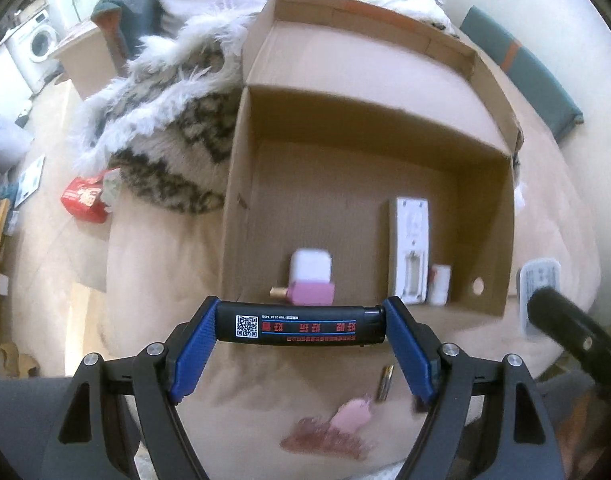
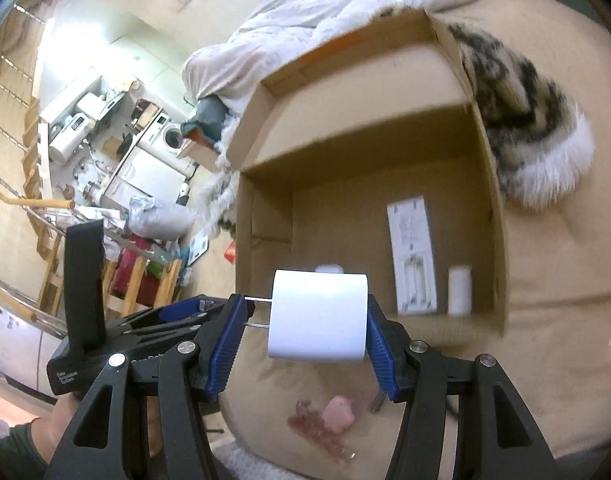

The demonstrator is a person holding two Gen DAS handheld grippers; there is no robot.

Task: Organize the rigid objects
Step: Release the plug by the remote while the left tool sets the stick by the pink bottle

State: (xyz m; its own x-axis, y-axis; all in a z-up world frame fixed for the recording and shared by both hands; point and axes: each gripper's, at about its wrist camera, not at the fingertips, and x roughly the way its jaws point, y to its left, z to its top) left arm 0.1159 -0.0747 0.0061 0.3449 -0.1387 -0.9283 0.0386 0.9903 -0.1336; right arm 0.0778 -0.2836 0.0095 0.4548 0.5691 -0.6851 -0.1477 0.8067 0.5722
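- The left gripper [image 1: 301, 326] is closed on a black lighter [image 1: 301, 327], which lies crosswise between the two blue pads [image 1: 195, 344]; one pad presses on each end of it. The lighter shows a QR code and red characters.
- It is held just in front of the near wall of an open cardboard box [image 1: 241, 152], above the beige bedding [image 1: 161, 264].
- The right gripper [image 2: 301, 336] is closed on a white plug adapter [image 2: 319, 316]. Its two metal prongs [image 2: 257, 300] point toward the left pad, and its opposite flat face rests against the right pad.
- The adapter is also near the front edge of the box, not yet inside.
- Inside the box lie a flat white rectangular device [image 1: 411, 248], a small white cylinder [image 2: 459, 290] just beside it, and a white and pink item [image 1: 311, 278] with a small gold piece next to it.
- On the bedding under the grippers lie a pink hair clip [image 1: 345, 424] and a small gold tube [image 1: 385, 382].
- A furry patterned blanket [image 1: 165, 132] touches the side of the box.
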